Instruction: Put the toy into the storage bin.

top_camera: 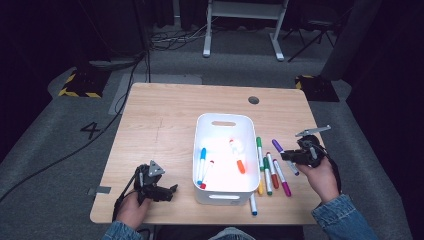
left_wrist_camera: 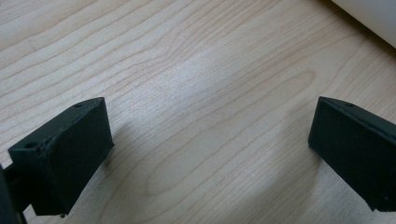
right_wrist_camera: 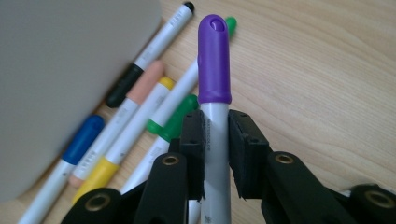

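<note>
A purple-capped marker [right_wrist_camera: 214,60] with a white barrel stands between the jaws of my right gripper [right_wrist_camera: 215,122], which is shut on the barrel just below the cap. In the high view this purple marker [top_camera: 278,146] is held a little above the table to the right of the white bin [top_camera: 223,117], and the right gripper [top_camera: 286,156] is in a person's hand. Inside the bin lie a blue marker [top_camera: 201,160], a red-tipped marker [top_camera: 206,172] and an orange one [top_camera: 240,165]. My left gripper [top_camera: 172,190] rests left of the bin, its jaws [left_wrist_camera: 210,149] wide apart over bare wood.
Several markers lie in a row on the wooden table [top_camera: 160,125] along the bin's right side, among them green [top_camera: 259,149], magenta [top_camera: 283,179] and yellow [top_camera: 260,188]. Under the right gripper I see blue [right_wrist_camera: 84,135], peach [right_wrist_camera: 144,81] and green [right_wrist_camera: 175,119] caps beside the bin wall [right_wrist_camera: 60,70].
</note>
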`<state>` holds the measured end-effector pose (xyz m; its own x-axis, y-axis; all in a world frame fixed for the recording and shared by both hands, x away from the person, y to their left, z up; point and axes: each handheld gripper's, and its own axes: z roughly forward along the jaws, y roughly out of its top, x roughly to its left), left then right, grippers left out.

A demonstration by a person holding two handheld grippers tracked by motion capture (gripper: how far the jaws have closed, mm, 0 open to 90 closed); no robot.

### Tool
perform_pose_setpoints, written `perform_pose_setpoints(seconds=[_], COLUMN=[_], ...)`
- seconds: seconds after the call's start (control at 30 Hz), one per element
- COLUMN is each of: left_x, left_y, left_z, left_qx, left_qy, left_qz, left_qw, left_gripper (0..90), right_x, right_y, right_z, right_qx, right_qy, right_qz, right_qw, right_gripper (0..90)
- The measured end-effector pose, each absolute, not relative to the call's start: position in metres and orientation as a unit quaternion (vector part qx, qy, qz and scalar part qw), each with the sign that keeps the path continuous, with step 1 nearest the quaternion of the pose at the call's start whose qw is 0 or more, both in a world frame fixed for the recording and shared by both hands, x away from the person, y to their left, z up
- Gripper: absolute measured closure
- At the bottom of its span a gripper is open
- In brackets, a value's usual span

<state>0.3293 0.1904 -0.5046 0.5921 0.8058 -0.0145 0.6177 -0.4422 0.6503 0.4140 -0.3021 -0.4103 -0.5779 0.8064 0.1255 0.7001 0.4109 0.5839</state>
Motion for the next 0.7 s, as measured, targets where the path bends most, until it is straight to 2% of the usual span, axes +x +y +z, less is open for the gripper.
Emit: perform_pose_setpoints(seconds=[0.7], left_x=[0.329], left_y=[0.190], left_z=[-0.505], left_qx=[0.835], left_qy=[0.426], left_qz=[0.152], left_qw=[0.313], left_gripper=[0.0], right_x=[0.387], right_y=[-0.273], right_z=[-0.358], right_qx=[0.388], right_qy=[0.844], right_qz=[0.363], right_qw=[0.077], right_gripper=[77.1])
